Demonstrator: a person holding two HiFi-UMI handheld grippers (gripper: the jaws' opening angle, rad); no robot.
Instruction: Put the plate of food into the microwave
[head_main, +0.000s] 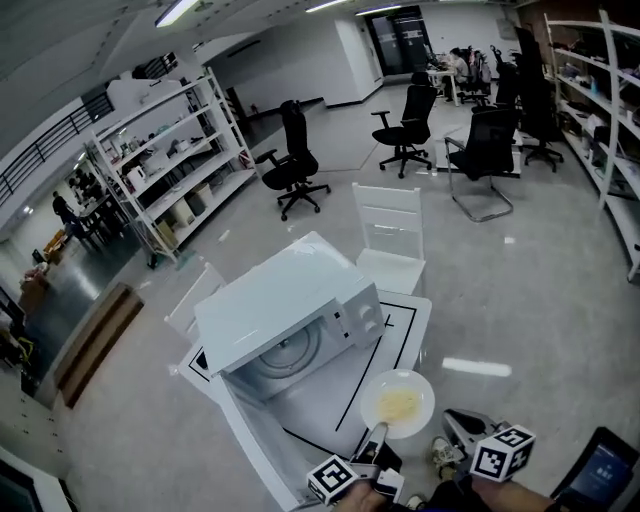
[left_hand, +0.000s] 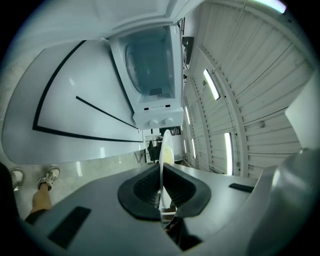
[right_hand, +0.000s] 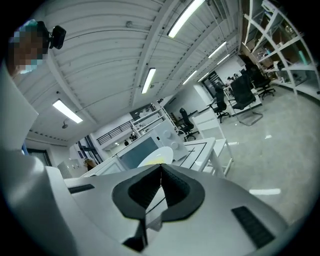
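The microwave stands open and empty on the tabletop. Right of it and nearer, the left gripper has its jaws pinching the rim of the plate of food, not yet inside. The right gripper has its jaws pressed together on nothing.

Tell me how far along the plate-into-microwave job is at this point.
Done: the white microwave oven stands open, its turntable showing, and the round white plate of yellow food is picked up. In hand: the left gripper clamps its rim, holding it outside the oven. Left: carry it into the cavity, set it down, release.
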